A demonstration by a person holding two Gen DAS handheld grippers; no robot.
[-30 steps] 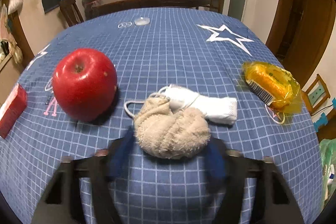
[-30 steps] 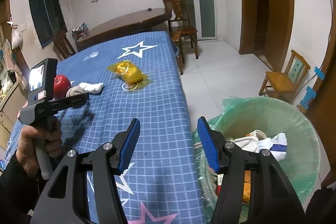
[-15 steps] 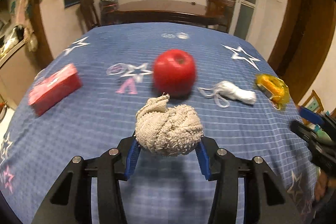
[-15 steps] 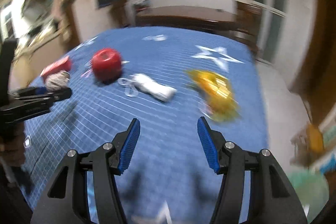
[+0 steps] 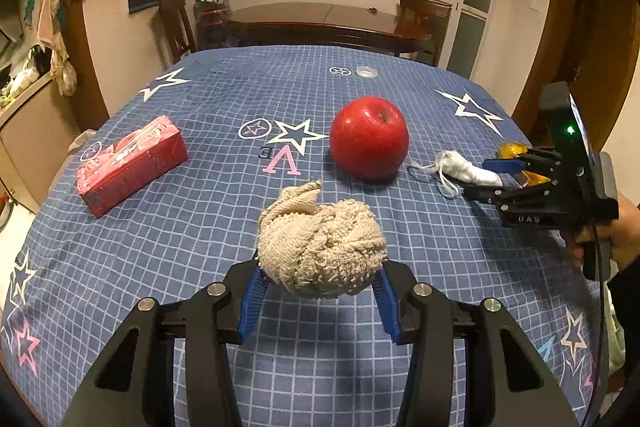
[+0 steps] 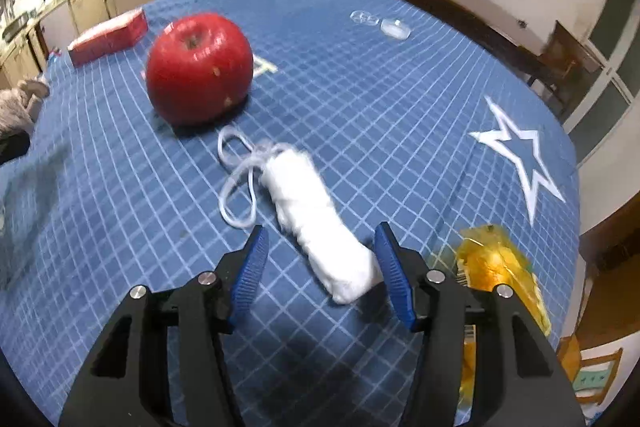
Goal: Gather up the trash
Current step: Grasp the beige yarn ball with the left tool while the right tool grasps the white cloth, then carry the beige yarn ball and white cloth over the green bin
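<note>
Meanwhile, a soft, light rag (image 5: 320, 251) was pinched by the left gripper (image 5: 320, 301) above the bench (image 5: 224, 195). The right gripper (image 6: 320, 273), fingers closing, straddled a limp mask (image 6: 316, 223), best gripped mid-roll, at 5 o'clock from the apple (image 6: 199, 67).

So in the left wrist view the apple (image 5: 369, 137) sits mid-frame on the desk (image 5: 200, 227), box (image 5: 130, 165) off to its left, rolled mask (image 5: 466, 171) to its right. The cloth ball (image 5: 322, 253) is lower centre, in front of the apple, between the left hand-held gripper's (image 5: 320, 301) jaws. Wrapper (image 5: 512, 151) is far right, mostly behind the right hand-held gripper (image 5: 486, 179). In the right wrist view the mask's near end lies between that gripper's closing jaws, wrapper at lower right.
</note>
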